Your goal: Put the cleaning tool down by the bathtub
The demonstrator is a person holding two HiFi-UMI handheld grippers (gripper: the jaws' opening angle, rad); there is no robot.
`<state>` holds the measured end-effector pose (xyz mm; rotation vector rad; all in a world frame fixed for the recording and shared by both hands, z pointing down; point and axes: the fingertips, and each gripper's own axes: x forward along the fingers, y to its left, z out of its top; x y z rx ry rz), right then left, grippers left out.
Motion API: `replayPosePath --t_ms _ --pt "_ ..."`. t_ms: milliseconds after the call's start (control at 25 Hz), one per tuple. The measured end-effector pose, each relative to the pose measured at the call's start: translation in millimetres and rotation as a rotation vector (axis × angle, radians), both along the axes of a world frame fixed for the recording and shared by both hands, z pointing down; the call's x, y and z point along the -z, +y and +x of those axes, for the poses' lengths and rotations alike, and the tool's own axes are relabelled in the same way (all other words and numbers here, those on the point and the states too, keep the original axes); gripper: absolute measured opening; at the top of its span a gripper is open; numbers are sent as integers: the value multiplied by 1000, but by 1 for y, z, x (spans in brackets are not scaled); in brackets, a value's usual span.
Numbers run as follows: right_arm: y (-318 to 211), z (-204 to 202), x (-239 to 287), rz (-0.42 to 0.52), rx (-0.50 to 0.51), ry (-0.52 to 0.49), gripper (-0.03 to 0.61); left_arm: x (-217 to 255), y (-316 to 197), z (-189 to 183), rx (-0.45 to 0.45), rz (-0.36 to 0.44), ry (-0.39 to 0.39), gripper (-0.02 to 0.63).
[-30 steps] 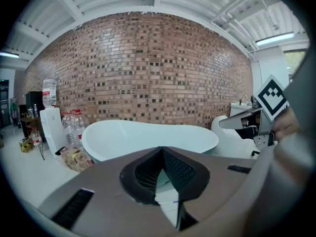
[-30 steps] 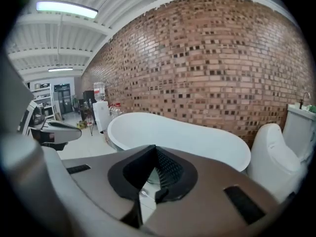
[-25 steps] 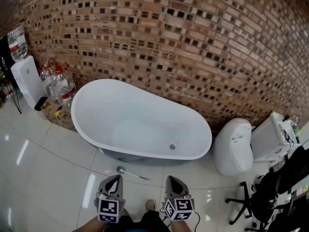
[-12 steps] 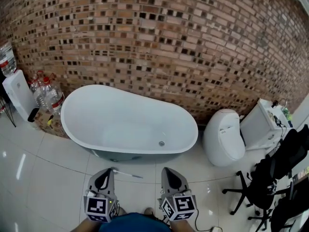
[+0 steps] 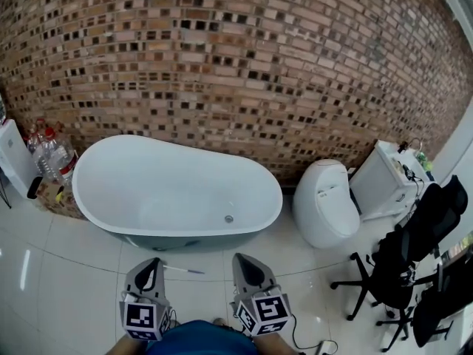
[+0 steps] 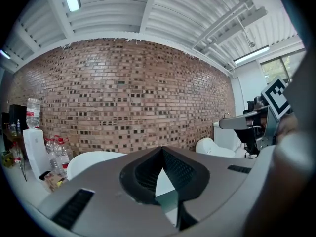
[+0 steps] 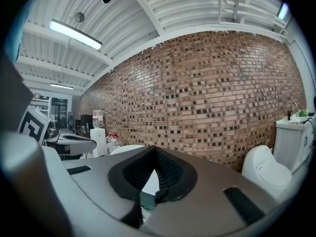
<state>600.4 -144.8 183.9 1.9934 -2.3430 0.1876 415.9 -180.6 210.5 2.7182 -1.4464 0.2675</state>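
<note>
Looking down, I see both my tools held low over the shiny white floor (image 5: 66, 287). Far off to the left of the left tool (image 5: 151, 266) stand some water bottles (image 5: 50, 154), right by the end of the bathtub (image 5: 111, 220). The bathtub is long and white. It sits ahead of both tools, up against the brick wall (image 5: 244, 58). The brush (image 5: 186, 271) lies flat on the floor just ahead of the left tool and a little to its right, between that tool and the bathtub. It is near the tub's side but not touching it. I can see only its thin handle; the left tool hides the rest. The left tool has its jaws closed tip to tip, with nothing in them. The right tool (image 5: 242, 261) is closed tight too and holds nothing. Ahead of the right tool and off to its right is a round white toilet (image 5: 325, 202), then a white cabinet (image 5: 384, 180). Well off to its right stand some black chairs (image 5: 403, 265).
</note>
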Motion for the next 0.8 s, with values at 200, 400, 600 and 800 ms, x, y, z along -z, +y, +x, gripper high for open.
replayPosePath --t_ms 200,400,600,800 --pt "6 8 1 0 -7 -4 11 5 0 14 -20 13 7 5" --pt "16 10 -3 -8 -7 5 11 2 8 21 -35 7 11 5" --pt "16 10 -6 -26 -14 4 11 2 7 20 -43 1 -1 5" --pt "16 8 -14 -24 -14 4 11 -6 8 18 -46 13 8 5"
